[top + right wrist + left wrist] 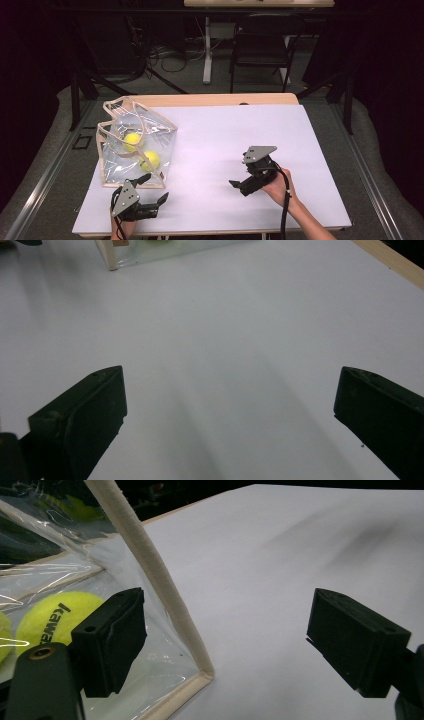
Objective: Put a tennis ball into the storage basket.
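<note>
A clear plastic bag with beige fabric trim (136, 145) is sitting on the white table top (225, 150), holding two yellow tennis balls (133, 141). The left gripper (152, 191) is hovering just beside the bag's near corner, jaws spread. The right gripper (239, 184) is resting well apart, pointing toward the bag.

In the left gripper view the left jaw is covering part of the near tennis ball (50, 617), so its printed lettering is reading only in part, and a second ball (4, 642) is being cut off by the left edge — a third patch of yellow (75, 507) far up is showing blurred through the clear bag (165, 595). In the right gripper view the bag (150, 251) is being cropped by the top edge, its contents showing only as a greenish smear — too blurred to tell.
</note>
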Demonstrator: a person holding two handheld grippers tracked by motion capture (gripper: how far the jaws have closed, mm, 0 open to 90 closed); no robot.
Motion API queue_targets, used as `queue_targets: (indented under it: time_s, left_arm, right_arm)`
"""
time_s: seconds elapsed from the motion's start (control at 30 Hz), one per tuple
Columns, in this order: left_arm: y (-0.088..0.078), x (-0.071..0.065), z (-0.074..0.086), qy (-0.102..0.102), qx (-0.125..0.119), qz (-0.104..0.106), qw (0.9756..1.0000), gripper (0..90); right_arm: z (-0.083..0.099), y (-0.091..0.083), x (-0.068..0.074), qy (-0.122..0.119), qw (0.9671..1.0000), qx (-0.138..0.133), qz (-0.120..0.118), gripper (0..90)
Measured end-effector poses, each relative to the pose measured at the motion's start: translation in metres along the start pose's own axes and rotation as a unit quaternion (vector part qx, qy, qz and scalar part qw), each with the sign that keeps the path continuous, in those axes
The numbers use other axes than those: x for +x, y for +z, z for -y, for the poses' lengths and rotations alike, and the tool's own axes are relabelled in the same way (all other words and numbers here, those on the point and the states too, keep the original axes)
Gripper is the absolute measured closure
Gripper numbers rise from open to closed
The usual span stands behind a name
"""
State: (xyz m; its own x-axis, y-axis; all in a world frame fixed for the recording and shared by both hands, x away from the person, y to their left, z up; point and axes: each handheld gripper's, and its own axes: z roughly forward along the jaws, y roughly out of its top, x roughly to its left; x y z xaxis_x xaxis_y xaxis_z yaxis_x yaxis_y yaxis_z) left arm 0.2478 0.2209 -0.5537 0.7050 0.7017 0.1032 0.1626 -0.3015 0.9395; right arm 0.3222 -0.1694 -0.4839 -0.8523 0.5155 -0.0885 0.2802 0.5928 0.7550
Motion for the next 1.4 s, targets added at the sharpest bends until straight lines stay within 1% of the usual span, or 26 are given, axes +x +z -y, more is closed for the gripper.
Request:
queue_targets:
  time_s: [0.13,0.37,0.4,0.57,0.67,0.8,0.87,0.93,1.1,1.27,1.33,1.4]
  left_arm:
    - [0.000,0.000,0.000,-0.002,0.001,0.000,1.0000,16.0]
    - [0.001,-0.001,0.000,0.000,0.003,-0.001,1.0000,16.0]
    - [0.001,0.000,0.000,0.001,0.003,-0.001,1.0000,15.9]
    - [0.001,0.000,0.001,0.000,0.004,-0.002,1.0000,16.0]
    - [0.002,0.000,0.000,0.001,0.005,-0.002,1.0000,16.0]
    - [0.003,-0.001,0.000,0.000,0.006,-0.002,1.0000,16.0]
    - [0.003,-0.001,0.000,0.000,0.006,0.000,1.0000,16.0]
    - [0.003,-0.001,0.000,-0.001,0.008,0.000,1.0000,16.0]
    - [0.003,0.000,0.000,0.001,0.007,-0.002,1.0000,16.0]
    - [0.004,0.000,0.001,0.000,0.010,-0.002,0.9999,16.0]
    - [0.004,0.000,0.001,0.001,0.011,-0.003,0.9999,16.0]
    - [0.003,0.000,0.001,0.002,0.012,-0.004,0.9999,16.0]
  right_arm:
    - [0.014,-0.001,-0.002,0.010,0.9999,-0.002,0.003,0.0]
    - [0.034,-0.001,-0.005,0.023,0.9997,0.005,0.006,0.0]
    - [0.037,-0.001,-0.006,0.024,0.9996,0.009,0.009,0.0]
    - [0.051,-0.004,-0.007,0.032,0.9993,-0.001,0.017,0.0]
    - [0.060,-0.005,-0.008,0.039,0.9990,0.002,0.021,0.0]
    - [0.070,-0.009,-0.010,0.050,0.9984,-0.001,0.027,0.0]
    - [0.075,-0.011,-0.011,0.055,0.9980,-0.001,0.031,0.0]
    - [0.079,-0.013,-0.012,0.053,0.9980,-0.006,0.033,0.0]
    - [0.088,-0.017,-0.011,0.054,0.9978,-0.003,0.039,0.0]
    - [0.095,-0.022,-0.011,0.055,0.9974,-0.007,0.047,0.0]
    - [0.097,-0.024,-0.011,0.058,0.9973,-0.004,0.046,0.0]
    - [0.099,-0.025,-0.011,0.060,0.9969,-0.010,0.050,0.0]
